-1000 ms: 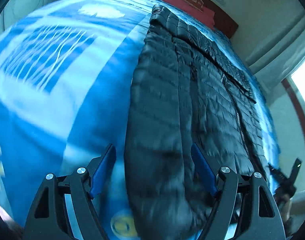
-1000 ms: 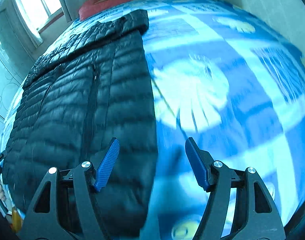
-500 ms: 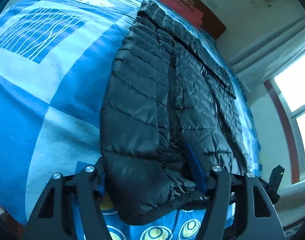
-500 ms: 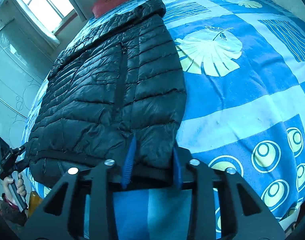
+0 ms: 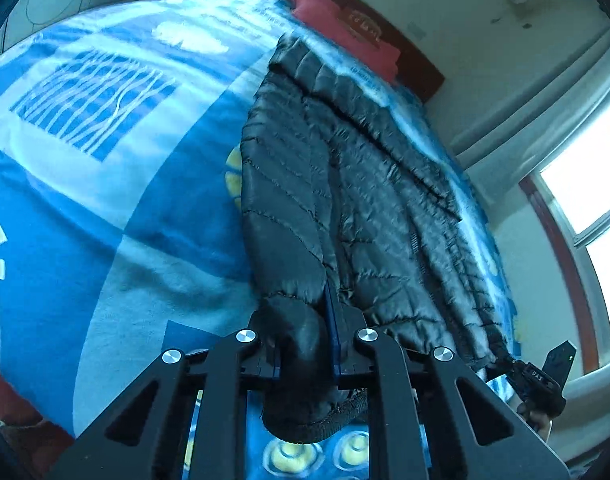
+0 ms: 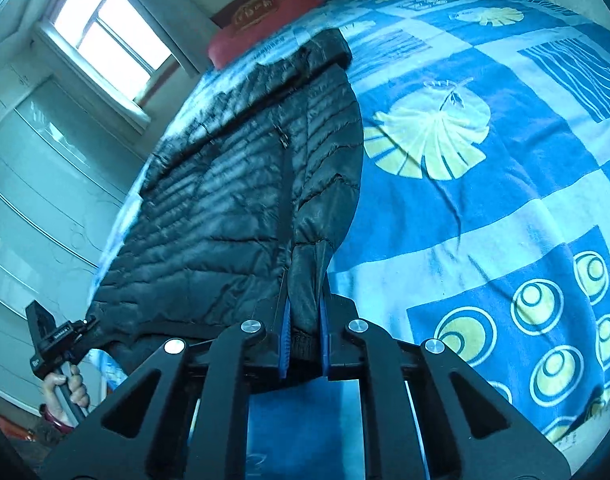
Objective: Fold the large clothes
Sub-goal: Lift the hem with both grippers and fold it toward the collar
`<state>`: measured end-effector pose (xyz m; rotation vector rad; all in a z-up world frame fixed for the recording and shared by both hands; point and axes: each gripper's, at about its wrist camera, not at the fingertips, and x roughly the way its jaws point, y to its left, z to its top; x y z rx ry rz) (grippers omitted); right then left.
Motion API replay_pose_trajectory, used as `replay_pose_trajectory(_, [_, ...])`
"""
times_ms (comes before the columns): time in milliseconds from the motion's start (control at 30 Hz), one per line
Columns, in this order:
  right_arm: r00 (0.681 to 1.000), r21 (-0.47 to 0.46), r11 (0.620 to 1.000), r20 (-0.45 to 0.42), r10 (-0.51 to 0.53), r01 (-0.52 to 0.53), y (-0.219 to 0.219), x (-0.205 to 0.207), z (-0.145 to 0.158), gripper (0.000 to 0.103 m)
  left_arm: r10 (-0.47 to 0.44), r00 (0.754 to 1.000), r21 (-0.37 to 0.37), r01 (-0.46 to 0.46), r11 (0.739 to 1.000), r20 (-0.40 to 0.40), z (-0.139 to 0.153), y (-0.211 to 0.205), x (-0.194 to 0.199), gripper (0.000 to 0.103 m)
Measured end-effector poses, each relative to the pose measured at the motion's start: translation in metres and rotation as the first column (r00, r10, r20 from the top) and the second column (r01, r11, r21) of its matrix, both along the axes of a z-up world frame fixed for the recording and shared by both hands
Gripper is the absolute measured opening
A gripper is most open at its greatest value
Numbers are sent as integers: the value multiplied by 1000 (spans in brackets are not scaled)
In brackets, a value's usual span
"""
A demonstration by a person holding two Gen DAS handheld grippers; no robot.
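Black puffer jacket on blue patterned bedspread, red pillow beyond.

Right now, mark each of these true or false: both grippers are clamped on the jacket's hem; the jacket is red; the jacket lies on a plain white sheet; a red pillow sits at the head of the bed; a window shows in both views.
1. Both grippers are clamped on the hem. True: the left gripper and the right gripper are each shut on the near hem of the black puffer jacket.
2. The jacket is red. False: it is black.
3. It lies on a plain white sheet. False: the bedspread is blue with yellow leaf and ring prints.
4. A red pillow sits at the head. True.
5. A window shows in both views. True.
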<state>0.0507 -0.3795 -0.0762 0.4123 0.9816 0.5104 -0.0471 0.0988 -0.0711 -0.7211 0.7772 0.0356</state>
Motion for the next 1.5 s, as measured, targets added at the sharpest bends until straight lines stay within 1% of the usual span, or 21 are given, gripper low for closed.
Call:
replay_pose_trajectory(200, [1000,99,995,13,-2,1,-16,-22,26,10,-14,998,-15,15,1000,61,31,-4,-22,15])
replay_pose_trajectory(333, [1000,160,987,15,1,-4,-28,-37,42,10,-18,997,-30,20,999,73,48,-6,-40,15])
replay_pose_trajectory(433, [1000,193,981,29,8,-13,-30,-38,53,10,-13,996,-36,16,999,85,57,-7,-46,15])
replay_pose_trajectory(533, [998,233,972,59,28,-41,-26,-23,64,10,-11,993,-44,16,999,114,66,-1,-39,15])
replay_pose_trajectory(633, [995,239,969,83,52,-70,-15,0,71,10,-14,990,-43,20,999,139,75,11,-13,15])
replay_pose_trajectory(667, [993,239,967,103,62,-85,-10,14,75,10,-19,988,-45,26,999,152,79,15,-1,15])
replay_pose_trajectory(767, [990,239,966,122,67,-95,3,54,81,10,-29,986,4,29,1000,163,88,21,30,15])
replay_pose_trajectory(800, [989,239,966,128,69,-98,8,70,83,10,-37,985,14,35,999,168,91,26,51,15])
replay_pose_trajectory(833, [988,233,967,136,68,-99,15,89,85,10,-42,984,18,40,999,172,93,27,61,15])
replay_pose_trajectory(900, [988,227,969,144,64,-96,26,119,86,10,-47,984,27,43,999,171,95,34,94,15])
replay_pose_trajectory(967, [988,225,970,147,56,-89,38,152,87,10,-52,985,31,47,998,164,93,44,128,15])
replay_pose_trajectory(1033, [988,220,973,151,42,-75,46,177,87,10,-47,987,32,43,999,154,91,51,156,15])
replay_pose_trajectory(1100, [989,202,978,144,32,-61,59,213,83,10,-45,990,37,40,999,136,85,59,192,15])
replay_pose_trajectory(1233, [994,162,986,108,11,-29,81,270,67,10,-33,995,37,30,999,92,67,74,250,15])
replay_pose_trajectory(1267, [995,144,989,95,5,-19,88,288,59,10,-29,997,37,27,999,77,60,78,266,15])
replay_pose_trajectory(1367, [998,105,994,62,-1,-5,102,320,37,10,-25,999,35,24,999,32,37,89,304,15])
replay_pose_trajectory(1500, [1000,64,998,-8,-8,9,118,354,-1,10,-26,999,48,28,998,-26,5,95,335,15])
